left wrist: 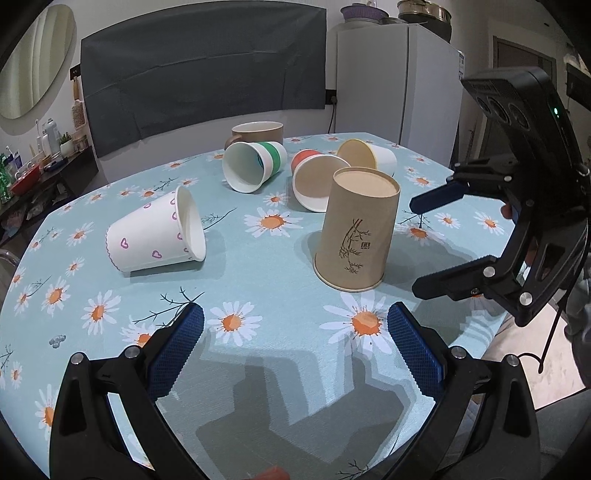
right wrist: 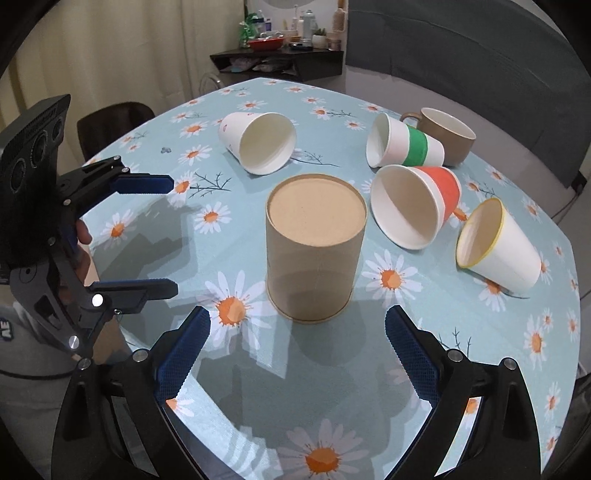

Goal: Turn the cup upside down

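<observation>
- Brown paper cup (left wrist: 356,230) standing upside down on daisy-print worktop (left wrist: 236,280), base up, rim touching the cloth.
- Left gripper (left wrist: 295,347) at 6 o'clock of it, fingers spread, nothing held.
- Right gripper (left wrist: 424,245) at 3 o'clock, fingers spread, empty.
- Five paper cups lying tipped beyond; heart-print cup (left wrist: 157,234) at 9 o'clock.

Brown mug (left wrist: 258,130) — lower half hidden behind green-banded cup (left wrist: 255,166); shelf clutter (right wrist: 280,35) indistinct.
</observation>
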Tool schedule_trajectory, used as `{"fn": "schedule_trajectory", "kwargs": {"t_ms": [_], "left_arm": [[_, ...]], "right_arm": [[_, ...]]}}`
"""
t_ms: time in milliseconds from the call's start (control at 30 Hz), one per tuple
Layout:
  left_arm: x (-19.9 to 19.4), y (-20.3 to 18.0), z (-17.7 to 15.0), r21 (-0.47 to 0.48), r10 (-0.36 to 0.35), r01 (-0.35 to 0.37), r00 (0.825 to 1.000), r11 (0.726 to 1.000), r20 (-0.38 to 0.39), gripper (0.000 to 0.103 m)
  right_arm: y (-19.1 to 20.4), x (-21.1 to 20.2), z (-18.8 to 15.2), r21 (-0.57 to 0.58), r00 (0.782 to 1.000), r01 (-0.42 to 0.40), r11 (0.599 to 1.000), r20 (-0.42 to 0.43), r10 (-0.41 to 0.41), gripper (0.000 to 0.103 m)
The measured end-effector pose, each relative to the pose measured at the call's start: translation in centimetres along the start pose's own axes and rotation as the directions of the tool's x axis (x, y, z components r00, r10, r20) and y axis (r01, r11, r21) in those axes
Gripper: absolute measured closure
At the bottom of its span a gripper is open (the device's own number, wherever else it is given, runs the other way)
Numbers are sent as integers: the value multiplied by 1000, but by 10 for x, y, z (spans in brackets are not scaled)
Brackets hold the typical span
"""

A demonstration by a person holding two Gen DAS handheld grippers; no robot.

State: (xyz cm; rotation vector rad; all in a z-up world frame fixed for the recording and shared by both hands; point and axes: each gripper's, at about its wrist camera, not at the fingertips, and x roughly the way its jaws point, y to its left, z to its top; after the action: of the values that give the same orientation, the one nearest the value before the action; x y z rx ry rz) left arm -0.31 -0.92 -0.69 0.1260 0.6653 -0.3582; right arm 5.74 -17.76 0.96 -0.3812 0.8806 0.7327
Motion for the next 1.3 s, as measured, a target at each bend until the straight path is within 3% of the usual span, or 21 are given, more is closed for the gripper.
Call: {"fn": "schedule_trajectory", "kwargs": {"t_ms": [133,267,367,533,833,1300], "left_arm": [[4,4,-3,-23,41,-40,998,999,39,6],[6,7,-2,-38,84,-81,993,996,78,6],[11,9,1,-54,120,-116,989,992,83,6],[17,17,4,-89,118,-111,990,990,72,6],[21,15,4,-75,112,-107,992,991,59,6],[24,15,3,-87,123,-118,991,989,50,6]], "right_arm": [[-3,0,-14,102,998,4,995,67,-11,11],[0,1,-26,172,979,118,978,143,-144,11],[-6,-1,-31,246,970,81,966,202,-132,10],[-17,-3,-36,320,937,123,940,274,-216,8],[-17,-6,-43,316,893,173,933,348,-284,8],[-2,-7,-43,220,887,190,957,380,-263,8]]}}
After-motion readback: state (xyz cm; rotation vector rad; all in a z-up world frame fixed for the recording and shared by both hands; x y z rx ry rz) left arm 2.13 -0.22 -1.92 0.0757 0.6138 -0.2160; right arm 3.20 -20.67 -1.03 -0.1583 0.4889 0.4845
